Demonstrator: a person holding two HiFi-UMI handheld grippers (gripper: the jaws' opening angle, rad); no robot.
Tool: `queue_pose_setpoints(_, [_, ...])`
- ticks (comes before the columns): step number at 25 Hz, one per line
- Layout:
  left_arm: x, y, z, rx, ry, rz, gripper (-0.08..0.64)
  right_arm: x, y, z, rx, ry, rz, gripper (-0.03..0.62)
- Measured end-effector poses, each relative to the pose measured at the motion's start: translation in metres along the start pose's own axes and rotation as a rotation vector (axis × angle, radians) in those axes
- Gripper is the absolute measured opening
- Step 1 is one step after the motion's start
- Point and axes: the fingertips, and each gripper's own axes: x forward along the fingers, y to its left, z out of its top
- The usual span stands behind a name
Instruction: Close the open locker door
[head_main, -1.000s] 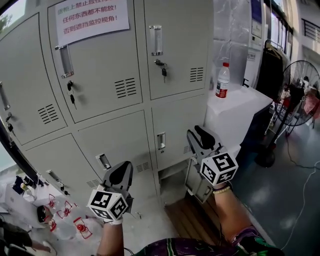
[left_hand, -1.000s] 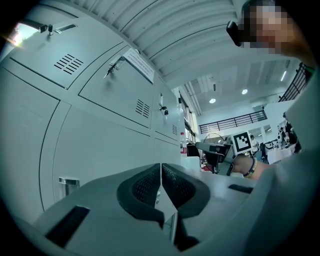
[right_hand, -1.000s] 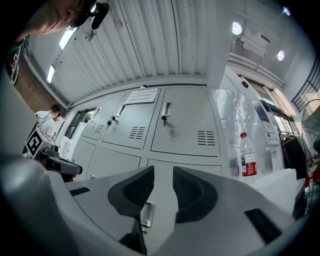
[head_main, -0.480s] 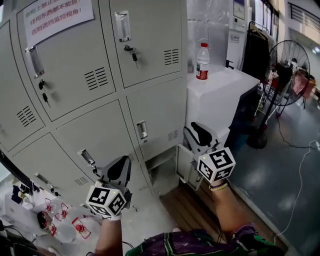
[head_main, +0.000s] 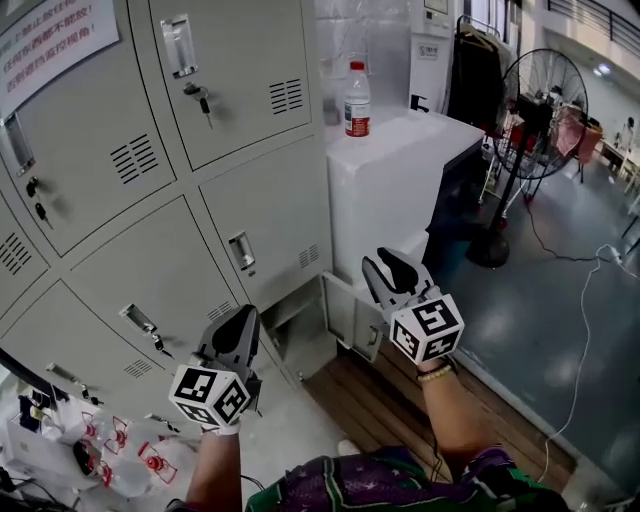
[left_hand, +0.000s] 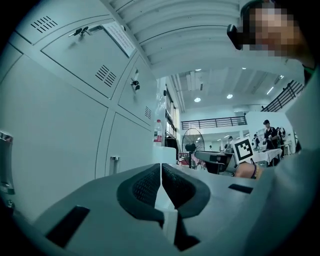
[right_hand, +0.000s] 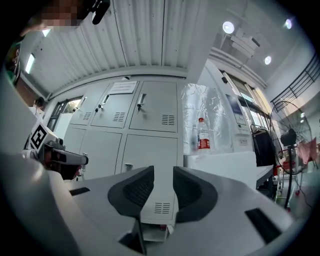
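Observation:
The open locker door (head_main: 347, 316) is a small grey panel swung out from the bottom right compartment (head_main: 288, 331) of the grey locker bank (head_main: 250, 150). My right gripper (head_main: 381, 266) is held just right of that door, apart from it, jaws open with nothing between them. In the right gripper view the gap of the right gripper (right_hand: 163, 173) frames a vented locker front (right_hand: 161, 207) with the open compartment (right_hand: 152, 231) below it. My left gripper (head_main: 243, 318) is shut and empty, in front of the lower lockers. In the left gripper view the left gripper (left_hand: 160, 168) points along the locker fronts.
A white cabinet (head_main: 400, 170) stands right of the lockers with a plastic bottle (head_main: 357, 99) on top. A floor fan (head_main: 528, 110) and hanging clothes are farther right. A wooden board (head_main: 400, 405) lies on the floor below the door. Small clutter (head_main: 100, 445) lies at lower left.
Both grippers have come down and closer to the bottom row of lockers. The open door now lies just left of the right gripper. Neither gripper's jaws have changed.

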Motion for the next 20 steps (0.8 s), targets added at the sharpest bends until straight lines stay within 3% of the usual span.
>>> queue_pose_setpoints(9, [0.025,-0.028,-0.018,0.006,0.044,-0.056,0.029,-0.027,-0.029,-0.055,0.021,0.107,-0.042,0.118])
queue_pose_setpoints(20, [0.030,-0.037,-0.040,-0.013,0.079,-0.035,0.029,-0.036,-0.030,-0.156,0.048,0.298,-0.016,0.124])
